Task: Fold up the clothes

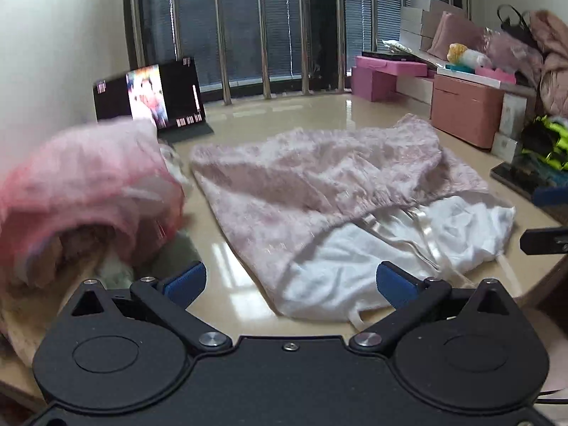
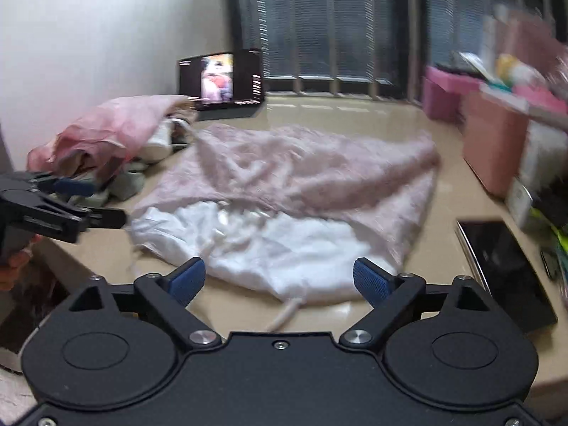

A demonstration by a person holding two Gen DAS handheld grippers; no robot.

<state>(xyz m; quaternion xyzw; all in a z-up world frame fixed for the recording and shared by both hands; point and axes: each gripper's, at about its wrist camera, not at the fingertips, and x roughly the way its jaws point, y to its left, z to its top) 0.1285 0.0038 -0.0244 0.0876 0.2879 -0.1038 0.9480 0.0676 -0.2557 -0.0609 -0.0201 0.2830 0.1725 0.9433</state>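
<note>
A pale pink garment with a white lining (image 1: pixel 319 191) lies crumpled and spread on the glossy beige surface (image 1: pixel 248 301); it also shows in the right wrist view (image 2: pixel 301 184). My left gripper (image 1: pixel 289 284) is open and empty, hovering just before the garment's white near edge. My right gripper (image 2: pixel 278 282) is open and empty, over the white hem and a loose white strap (image 2: pixel 284 314). The left gripper also shows at the left of the right wrist view (image 2: pixel 76 202), open.
A heap of pink and other clothes (image 1: pixel 78 191) sits at the left. A lit tablet (image 1: pixel 149 96) stands at the back. Pink boxes (image 1: pixel 465 113) and clutter line the right. A dark phone (image 2: pixel 507 269) lies at the right edge.
</note>
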